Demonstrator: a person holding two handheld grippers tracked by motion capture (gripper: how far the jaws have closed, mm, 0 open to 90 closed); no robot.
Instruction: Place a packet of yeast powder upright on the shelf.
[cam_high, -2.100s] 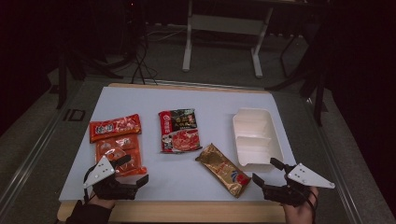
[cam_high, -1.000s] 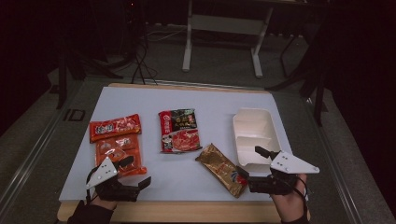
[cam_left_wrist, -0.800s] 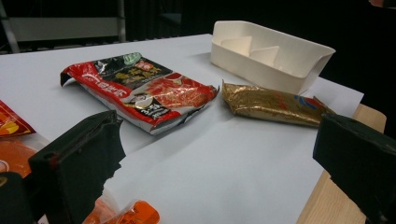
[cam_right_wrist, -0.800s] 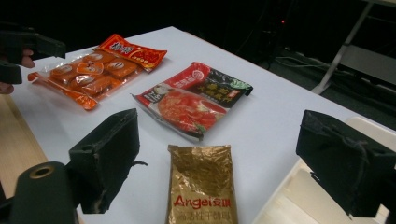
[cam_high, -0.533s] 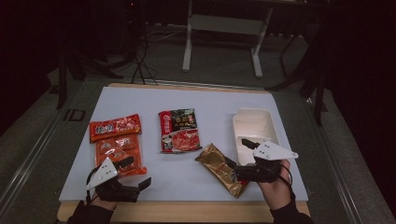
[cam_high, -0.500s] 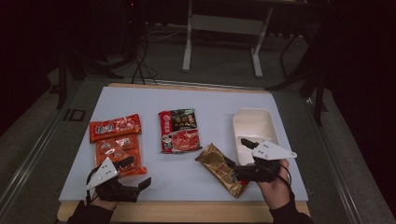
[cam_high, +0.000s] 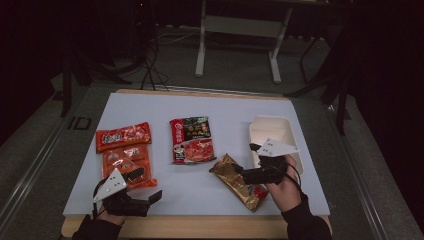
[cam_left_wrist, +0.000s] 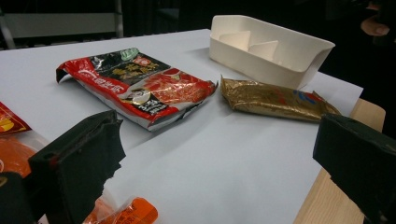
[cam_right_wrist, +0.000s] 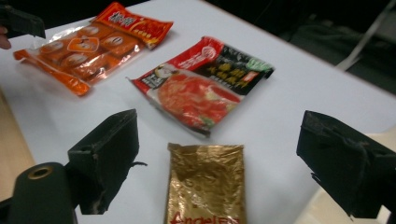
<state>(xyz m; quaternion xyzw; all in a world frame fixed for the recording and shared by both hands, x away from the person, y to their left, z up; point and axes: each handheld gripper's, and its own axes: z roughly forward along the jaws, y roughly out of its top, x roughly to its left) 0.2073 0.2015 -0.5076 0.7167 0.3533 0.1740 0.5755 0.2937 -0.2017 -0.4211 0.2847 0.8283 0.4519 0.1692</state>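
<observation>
White sheet (cam_high: 200, 190) on wooden table (cam_high: 210, 227), dark room; both claws apart, empty.

A red-and-black packet (cam_high: 192, 140) is seen flat mid-surface (cam_high: 225, 107). A red packet (cam_high: 123, 136) lies at the left, touching an orange clear packet (cam_high: 126, 165) below it. A white divided tray (cam_high: 273, 136) is set at the right.

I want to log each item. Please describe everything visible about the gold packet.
The gold packet is a flat, shiny foil pouch with crimped ends and red lettering near one end. It lies flat and slanted on the white table cover, beside the white tray. The open right tongs straddle it without pressing it.
</observation>
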